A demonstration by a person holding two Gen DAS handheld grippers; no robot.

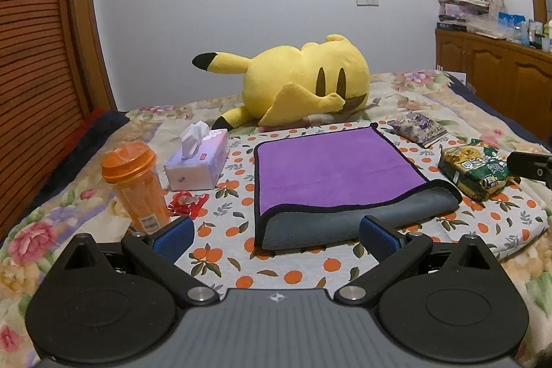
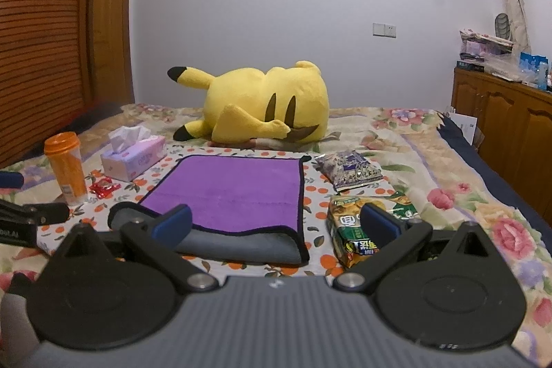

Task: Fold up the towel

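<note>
A purple towel (image 1: 331, 171) with a grey underside and black trim lies folded on an orange-patterned cloth (image 1: 238, 230) on the bed. Its grey fold faces me. It also shows in the right wrist view (image 2: 234, 192). My left gripper (image 1: 276, 238) is open and empty, just short of the towel's near fold. My right gripper (image 2: 276, 226) is open and empty, near the towel's front right corner. The right gripper's tip shows at the right edge of the left wrist view (image 1: 531, 166), and the left one at the left edge of the right wrist view (image 2: 31, 216).
An orange bottle (image 1: 136, 187), a tissue box (image 1: 200, 162) and a red wrapper (image 1: 188, 202) lie left of the towel. A green snack bag (image 1: 477, 171) and a purple snack bag (image 1: 419, 128) lie right of it. A yellow plush toy (image 1: 303, 85) lies behind.
</note>
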